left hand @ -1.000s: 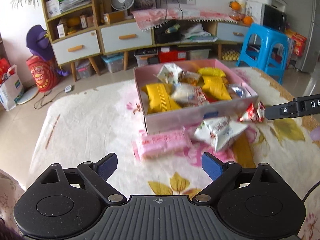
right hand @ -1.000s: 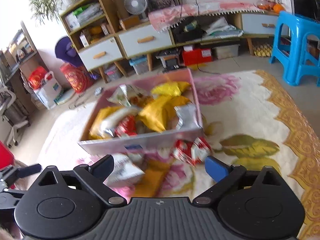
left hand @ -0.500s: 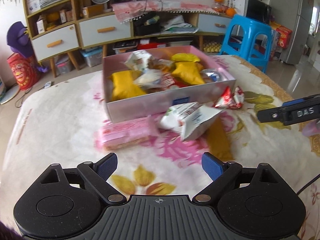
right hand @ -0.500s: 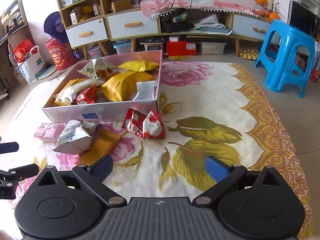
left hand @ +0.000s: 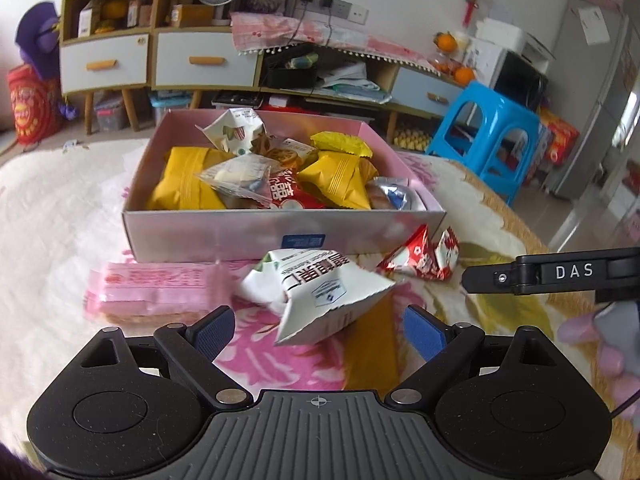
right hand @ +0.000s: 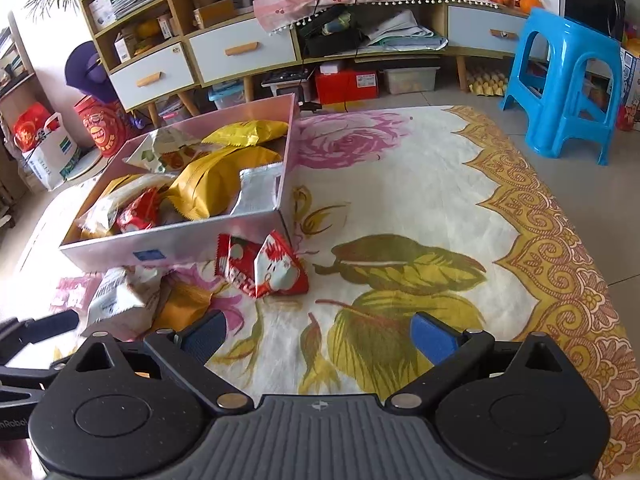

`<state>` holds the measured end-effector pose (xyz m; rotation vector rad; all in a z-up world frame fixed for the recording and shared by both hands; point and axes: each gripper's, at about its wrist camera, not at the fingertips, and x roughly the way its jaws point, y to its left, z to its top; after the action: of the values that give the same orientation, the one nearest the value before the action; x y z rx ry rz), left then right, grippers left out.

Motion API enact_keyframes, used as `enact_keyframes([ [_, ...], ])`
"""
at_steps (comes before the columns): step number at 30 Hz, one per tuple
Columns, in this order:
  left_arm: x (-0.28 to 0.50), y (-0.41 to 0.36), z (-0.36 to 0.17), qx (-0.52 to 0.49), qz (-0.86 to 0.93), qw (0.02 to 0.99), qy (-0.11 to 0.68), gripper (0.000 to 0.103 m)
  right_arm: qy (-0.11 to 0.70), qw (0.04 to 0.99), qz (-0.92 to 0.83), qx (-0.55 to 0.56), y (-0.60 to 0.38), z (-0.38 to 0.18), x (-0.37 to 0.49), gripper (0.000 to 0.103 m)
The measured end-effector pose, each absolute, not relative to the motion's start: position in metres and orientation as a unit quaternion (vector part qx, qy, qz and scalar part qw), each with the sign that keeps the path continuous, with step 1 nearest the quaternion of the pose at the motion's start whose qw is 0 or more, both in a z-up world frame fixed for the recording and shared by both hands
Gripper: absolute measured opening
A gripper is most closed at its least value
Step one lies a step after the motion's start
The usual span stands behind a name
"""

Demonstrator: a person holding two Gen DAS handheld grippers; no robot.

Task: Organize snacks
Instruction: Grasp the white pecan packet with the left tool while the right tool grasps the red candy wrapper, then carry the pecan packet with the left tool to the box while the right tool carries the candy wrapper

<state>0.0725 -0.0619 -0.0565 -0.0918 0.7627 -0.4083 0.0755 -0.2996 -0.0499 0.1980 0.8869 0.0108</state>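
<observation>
Your left gripper point(left hand: 316, 326), jaws spread and empty, sits nearest the crinkled white foil snack pouch point(left hand: 320, 292) lying dead ahead before the pink cardboard box point(left hand: 280, 228), while your right gripper point(right hand: 316, 338) hovers released too.

Left wrist view: sits low over the floral cloth point(left hand: 60, 216), looking forward between its own jaws at the long front wall of the pink box point(left hand: 256, 232), quite near; the cabinets point(left hand: 160, 60) stand behind.
Right wrist view: sits further right, facing the same way, angled toward the box's right front corner point(right hand: 276, 216).
Shared: box, red packet point(left hand: 420, 260) point(right hand: 264, 268), white packet point(left hand: 320, 292) point(right hand: 120, 296), blue stool point(left hand: 492, 132) point(right hand: 568, 80).
</observation>
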Motion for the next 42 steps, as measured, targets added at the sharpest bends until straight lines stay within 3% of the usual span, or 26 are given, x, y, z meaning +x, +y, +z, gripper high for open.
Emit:
enact_keyframes([
  [10,0.083,-0.061,-0.058,-0.088,-0.184,0.911,0.359,0.093,0.425,0.886,-0.002,0.186,-0.304,-0.059,0.098,0.091],
  [19,0.095,-0.058,-0.06,-0.125,-0.173,0.904,0.371,0.092,0.424,0.887,-0.012,0.18,-0.288,-0.067,0.118,0.086],
  [22,0.097,-0.056,-0.061,-0.128,-0.165,0.903,0.376,0.086,0.42,0.892,-0.015,0.165,-0.282,-0.067,0.118,0.074],
  [23,0.097,-0.055,-0.061,-0.13,-0.159,0.903,0.377,0.082,0.419,0.894,-0.015,0.159,-0.281,-0.067,0.118,0.067],
  [25,0.098,-0.052,-0.061,-0.137,-0.158,0.898,0.387,0.061,0.417,0.896,-0.006,0.154,-0.28,-0.066,0.118,0.054],
  [26,0.098,-0.05,-0.061,-0.14,-0.156,0.895,0.394,0.058,0.418,0.895,0.0,0.155,-0.28,-0.066,0.118,0.043],
  [27,0.098,-0.048,-0.061,-0.141,-0.155,0.893,0.399,0.057,0.421,0.894,0.007,0.157,-0.28,-0.065,0.118,0.038],
  [31,0.096,-0.04,-0.061,-0.149,-0.157,0.882,0.418,0.048,0.428,0.89,0.022,0.153,-0.279,-0.064,0.117,0.033],
  [42,0.07,-0.016,-0.058,-0.12,-0.173,0.874,0.438,0.047,0.448,0.882,0.029,0.147,-0.282,-0.061,0.088,0.03],
])
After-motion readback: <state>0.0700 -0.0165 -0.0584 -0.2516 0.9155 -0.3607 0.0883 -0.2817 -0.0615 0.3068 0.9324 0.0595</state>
